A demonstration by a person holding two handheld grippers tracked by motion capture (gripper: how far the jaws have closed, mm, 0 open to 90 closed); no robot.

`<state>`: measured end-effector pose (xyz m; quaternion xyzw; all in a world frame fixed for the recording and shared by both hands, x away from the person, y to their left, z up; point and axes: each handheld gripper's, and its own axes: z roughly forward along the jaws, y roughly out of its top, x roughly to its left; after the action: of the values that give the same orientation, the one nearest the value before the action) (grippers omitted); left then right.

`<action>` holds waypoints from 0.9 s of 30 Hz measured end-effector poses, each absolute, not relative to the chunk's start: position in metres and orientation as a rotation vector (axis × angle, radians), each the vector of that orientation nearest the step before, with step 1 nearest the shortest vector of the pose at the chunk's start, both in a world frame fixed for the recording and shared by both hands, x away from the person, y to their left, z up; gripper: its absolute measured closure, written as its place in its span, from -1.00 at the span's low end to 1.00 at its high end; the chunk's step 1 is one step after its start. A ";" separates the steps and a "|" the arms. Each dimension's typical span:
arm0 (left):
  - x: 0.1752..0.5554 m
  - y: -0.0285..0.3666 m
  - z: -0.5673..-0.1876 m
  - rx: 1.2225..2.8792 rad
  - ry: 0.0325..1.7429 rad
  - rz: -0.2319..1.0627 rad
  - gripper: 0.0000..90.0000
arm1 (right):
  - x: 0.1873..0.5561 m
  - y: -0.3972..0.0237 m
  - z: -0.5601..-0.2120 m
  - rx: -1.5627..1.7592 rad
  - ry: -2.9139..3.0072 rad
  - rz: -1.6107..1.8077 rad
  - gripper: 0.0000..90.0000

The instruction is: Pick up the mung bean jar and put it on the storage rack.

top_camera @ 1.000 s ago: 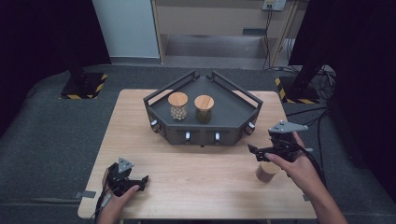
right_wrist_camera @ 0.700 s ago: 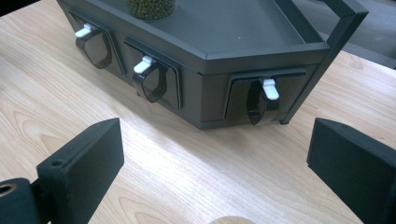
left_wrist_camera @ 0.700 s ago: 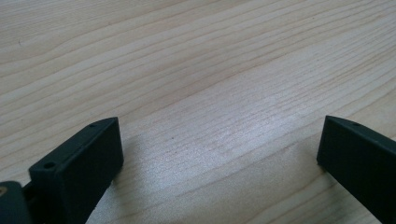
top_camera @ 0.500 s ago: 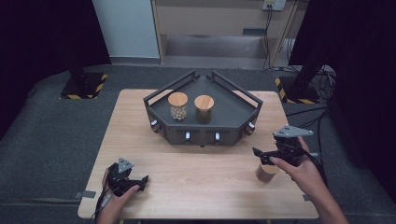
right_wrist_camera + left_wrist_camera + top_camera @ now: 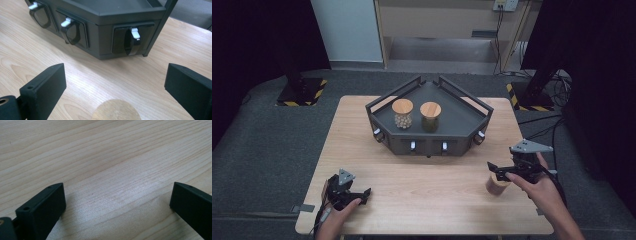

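On the wooden counter [image 5: 422,185] a dark angular tray [image 5: 462,122] stands at the far centre, carrying two wood-lidded jars [image 5: 402,113] side by side; near the right front edge a third lidded jar [image 5: 497,185] stands upright on the counter; right tongs [image 5: 499,171] hover just above it, jaws spread wide — its round lid [image 5: 116,110] lies between them, untouched; left tongs [image 5: 357,194] rest released at the front left — nothing between the jaws.

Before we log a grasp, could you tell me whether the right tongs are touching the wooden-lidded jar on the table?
Apart. The right gripper view shows the right tongs wide open, with bare table between each jaw and the jar's lid.
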<state>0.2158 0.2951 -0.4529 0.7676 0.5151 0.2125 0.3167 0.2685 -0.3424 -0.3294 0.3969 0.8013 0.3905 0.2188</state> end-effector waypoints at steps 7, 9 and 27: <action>0.216 0.295 -0.453 2.021 1.357 0.560 -1.00 | 0.264 -0.349 -0.340 1.112 2.211 1.081 -0.92; 0.216 0.295 -0.453 2.021 1.356 0.560 -1.00 | 0.262 -0.351 -0.343 1.109 2.212 1.078 -0.92; 0.216 0.295 -0.453 2.021 1.357 0.561 -1.00 | 0.249 -0.363 -0.360 1.166 2.209 1.074 -0.92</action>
<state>0.2156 0.2948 -0.4529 0.7675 0.5154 0.2130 0.3163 0.2491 -0.3634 -0.3598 0.4192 0.7945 0.3861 0.2099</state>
